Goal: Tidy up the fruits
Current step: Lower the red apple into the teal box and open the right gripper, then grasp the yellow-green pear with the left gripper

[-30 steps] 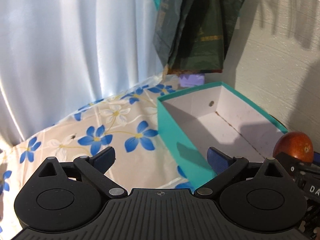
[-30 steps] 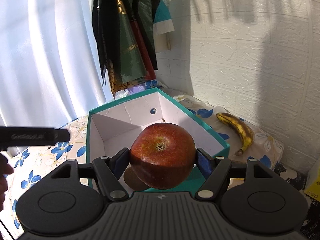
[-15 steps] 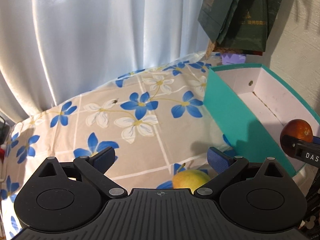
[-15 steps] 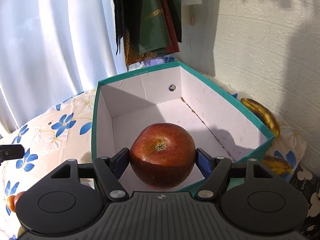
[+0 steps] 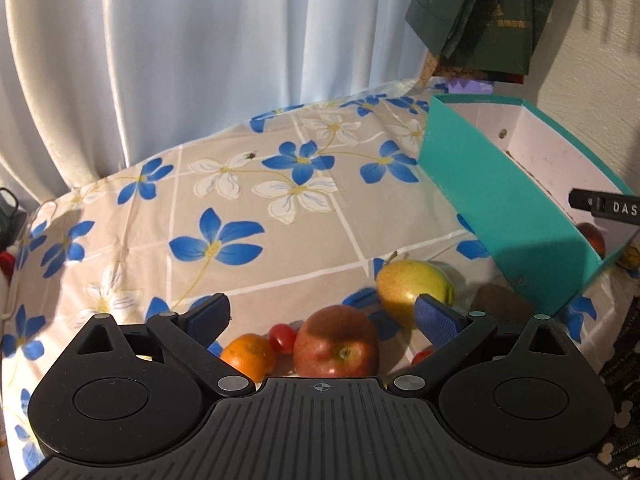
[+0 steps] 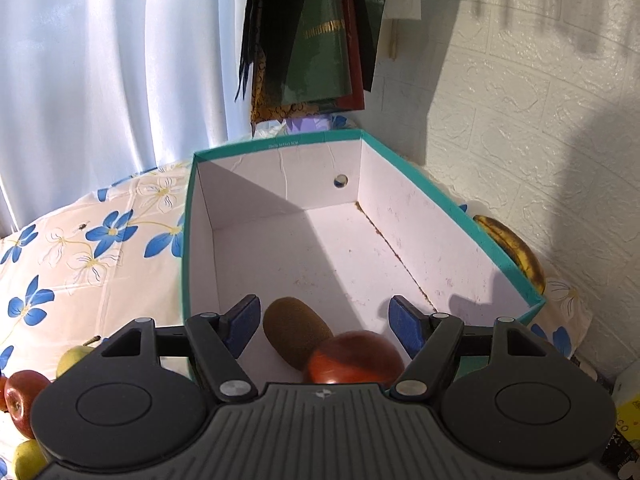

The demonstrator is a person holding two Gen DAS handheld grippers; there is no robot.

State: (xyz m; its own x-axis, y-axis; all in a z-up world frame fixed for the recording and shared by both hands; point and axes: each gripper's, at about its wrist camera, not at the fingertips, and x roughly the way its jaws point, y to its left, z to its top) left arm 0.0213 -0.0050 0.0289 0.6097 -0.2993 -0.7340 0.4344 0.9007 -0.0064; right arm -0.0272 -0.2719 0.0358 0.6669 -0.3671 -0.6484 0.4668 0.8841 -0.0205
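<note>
In the right wrist view my right gripper point(image 6: 324, 324) hangs over the near end of the teal box point(image 6: 280, 144), its jaws opening. A dark red apple point(image 6: 356, 358) lies loose on the box floor below them, against a brown kiwi point(image 6: 296, 334); neither pad touches it. In the left wrist view my left gripper point(image 5: 322, 316) stands open and empty above fruit on the flowered cloth: a red apple point(image 5: 338, 344), an orange point(image 5: 248, 358), a cherry tomato point(image 5: 282, 336), a yellow-green pear point(image 5: 412, 286) and a kiwi point(image 5: 500, 304). The teal box point(image 5: 500, 208) stands to the right.
A spotted banana point(image 6: 516, 256) lies between the box and the white brick wall point(image 6: 540, 100). Dark bags point(image 6: 316, 40) hang above the box's far end. A white curtain point(image 5: 200, 60) closes off the back. The flowered cloth point(image 5: 240, 200) stretches left of the box.
The right gripper has let go of the dark red apple, which dropped into the box beside the kiwi. The left gripper swung left and down from the box to the fruit on the cloth.
</note>
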